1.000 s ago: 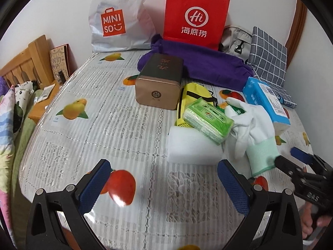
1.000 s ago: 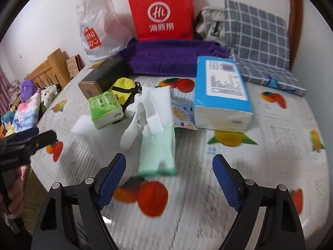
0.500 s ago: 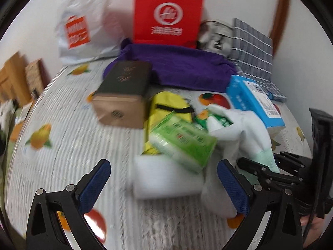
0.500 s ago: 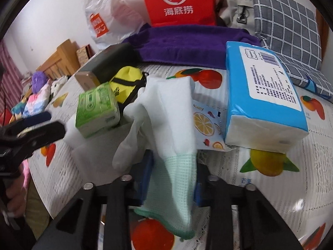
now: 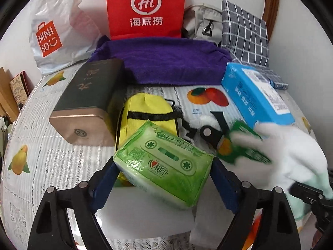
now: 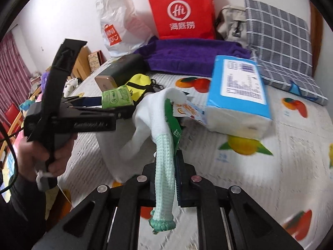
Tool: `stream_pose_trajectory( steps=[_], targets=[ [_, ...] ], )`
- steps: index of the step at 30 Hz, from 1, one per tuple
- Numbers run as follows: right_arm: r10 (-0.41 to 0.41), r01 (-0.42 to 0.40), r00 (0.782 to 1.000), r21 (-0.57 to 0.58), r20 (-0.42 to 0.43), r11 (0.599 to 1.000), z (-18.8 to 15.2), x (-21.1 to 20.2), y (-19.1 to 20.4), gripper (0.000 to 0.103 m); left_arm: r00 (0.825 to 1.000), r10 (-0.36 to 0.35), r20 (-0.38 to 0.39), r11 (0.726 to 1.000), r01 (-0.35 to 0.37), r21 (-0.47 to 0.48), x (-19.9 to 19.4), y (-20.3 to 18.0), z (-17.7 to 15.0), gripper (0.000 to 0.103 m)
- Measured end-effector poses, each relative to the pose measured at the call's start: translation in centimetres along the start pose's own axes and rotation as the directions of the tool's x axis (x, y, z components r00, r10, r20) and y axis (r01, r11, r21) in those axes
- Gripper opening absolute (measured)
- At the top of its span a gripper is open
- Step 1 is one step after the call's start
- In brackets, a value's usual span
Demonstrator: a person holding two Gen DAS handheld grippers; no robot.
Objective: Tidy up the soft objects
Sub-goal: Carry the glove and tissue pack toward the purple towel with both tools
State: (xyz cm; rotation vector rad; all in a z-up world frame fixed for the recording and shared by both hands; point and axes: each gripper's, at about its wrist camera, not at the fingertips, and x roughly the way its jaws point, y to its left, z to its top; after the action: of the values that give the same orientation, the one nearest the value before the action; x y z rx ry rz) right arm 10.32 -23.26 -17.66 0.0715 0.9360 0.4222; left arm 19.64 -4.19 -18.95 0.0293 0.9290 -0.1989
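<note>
A green tissue pack (image 5: 166,162) lies tilted on a white foam block (image 5: 145,212). My left gripper (image 5: 162,163) straddles it. Its jaws are closing, and the blue pads (image 5: 104,183) meet the pack's two ends. In the right wrist view the pack (image 6: 117,99) sits at the tip of the left gripper (image 6: 116,106). A white glove (image 6: 154,112) with a mint cuff hangs in my right gripper (image 6: 166,158), whose closing jaws pinch the cuff. A green sachet (image 6: 172,125) clings to the glove. From the left wrist view the glove (image 5: 291,145) is blurred at the right.
Behind the pack lie a yellow pouch (image 5: 145,108), a dark box (image 5: 87,100) and a blue tissue pack (image 5: 256,95). A purple towel (image 5: 166,60), a red bag (image 5: 145,6), a white shopping bag (image 5: 56,31) and a checked pillow (image 5: 243,31) line the wall.
My left gripper moved forward and right until it straddled the green pack, and its jaws narrowed. My right gripper shut on the glove's cuff and raised the glove off the cloth.
</note>
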Motion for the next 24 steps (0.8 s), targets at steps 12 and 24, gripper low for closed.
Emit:
stream_pose_trajectory(
  steps=[12,24],
  targets=[
    [-0.104,0.105,0.994,0.112,-0.016,0.988,-2.7,-3.2,-4.0,0.014,0.998,-0.006,0.068,0.999,0.01,-0.054,-5.0,1.7,-1.1,0.085],
    [-0.206,0.206,0.979,0.038,0.0,0.978,-4.1,-2.5,-2.5,0.079,0.999,0.029,0.042,0.991,-0.023,-0.132,-7.2,4.7,-4.9,0.085]
  ],
)
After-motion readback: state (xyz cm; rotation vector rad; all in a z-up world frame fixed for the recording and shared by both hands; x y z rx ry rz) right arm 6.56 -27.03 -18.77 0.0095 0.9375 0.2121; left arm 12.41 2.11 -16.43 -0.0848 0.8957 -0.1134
